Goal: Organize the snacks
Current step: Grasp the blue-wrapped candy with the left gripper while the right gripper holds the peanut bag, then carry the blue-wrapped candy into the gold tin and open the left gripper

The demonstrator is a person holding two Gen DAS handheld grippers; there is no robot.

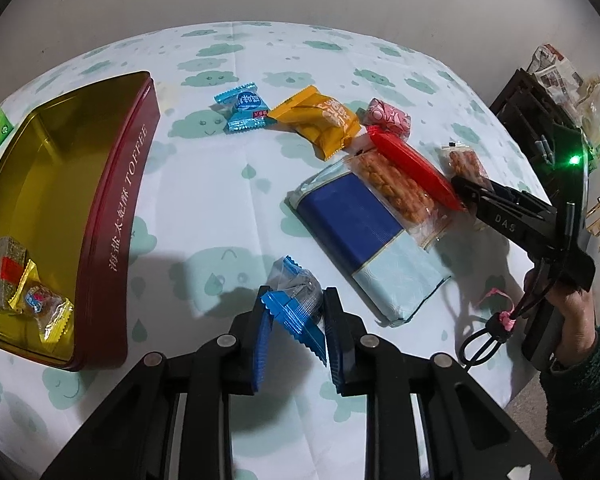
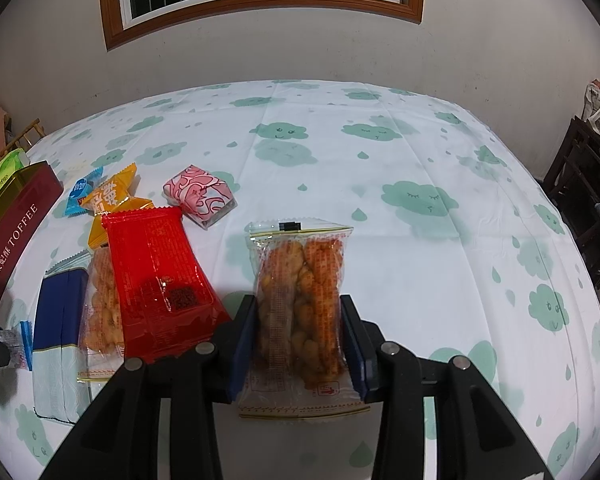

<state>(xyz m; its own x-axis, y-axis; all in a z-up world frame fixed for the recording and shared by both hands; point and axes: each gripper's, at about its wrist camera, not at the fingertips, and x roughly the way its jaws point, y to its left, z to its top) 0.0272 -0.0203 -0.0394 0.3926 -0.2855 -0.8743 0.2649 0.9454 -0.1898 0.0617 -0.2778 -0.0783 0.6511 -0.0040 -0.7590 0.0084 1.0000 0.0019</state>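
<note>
My left gripper (image 1: 296,296) is shut on a small blue-wrapped snack (image 1: 292,308) just above the cloud-print tablecloth (image 1: 204,184). A dark red TOFFEE tin (image 1: 116,200) lies open on the left, with a green block (image 1: 6,272) and a yellow-wrapped candy (image 1: 46,308) inside. My right gripper (image 2: 298,304) is shut on a clear packet of fried dough twists (image 2: 300,304), its pads pinching the packet's sides. In the left wrist view that right gripper (image 1: 462,186) reaches in from the right.
Loose snacks lie mid-table: a blue candy (image 1: 244,108), a yellow packet (image 1: 320,120), a pink wrapped one (image 1: 388,114), a red packet (image 2: 156,268) over another twist packet (image 2: 100,304), and a blue and pale pack (image 1: 364,232). Dark furniture (image 2: 588,208) stands right of the table.
</note>
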